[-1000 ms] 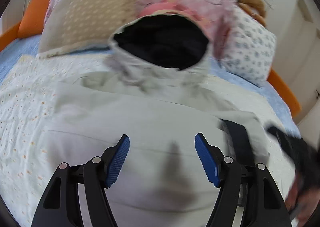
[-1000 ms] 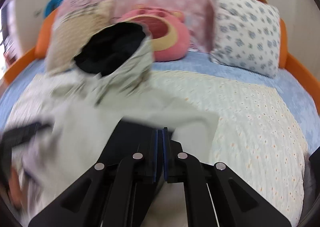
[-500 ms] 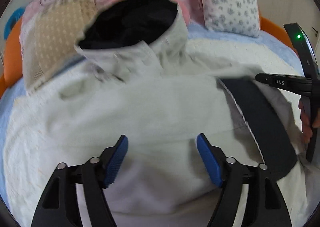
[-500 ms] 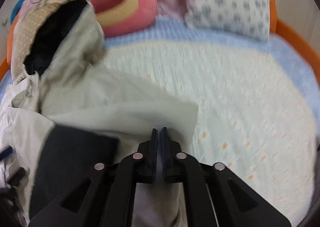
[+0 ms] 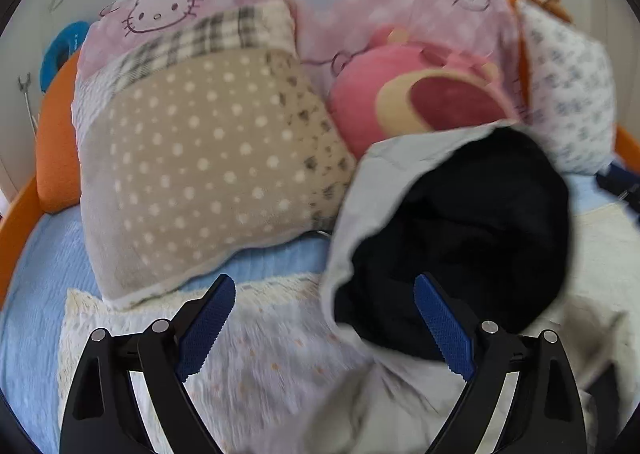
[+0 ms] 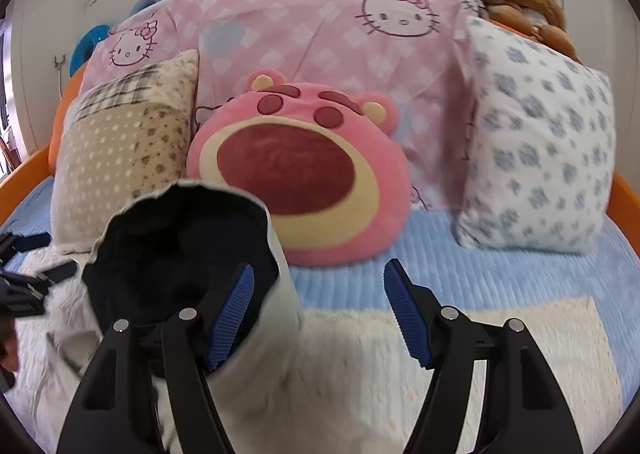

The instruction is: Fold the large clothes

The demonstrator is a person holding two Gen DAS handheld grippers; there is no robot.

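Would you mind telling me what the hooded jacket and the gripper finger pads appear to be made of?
Hooded jacket: probably a thin woven fabric, matte pale grey, creasing softly; its black hood lining looks matte, weave indiscernible. Finger pads: blue, likely rubber or soft plastic, with a fine ribbed texture, mounted on black, seemingly plastic fingers.

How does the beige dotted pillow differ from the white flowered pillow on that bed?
The beige dotted pillow is tan with white dots and a plaid strip; the white flowered pillow is white with blue-grey blossoms. The beige one sits left of the pink bear cushion, the white one right. Both lean against the pink quilt.
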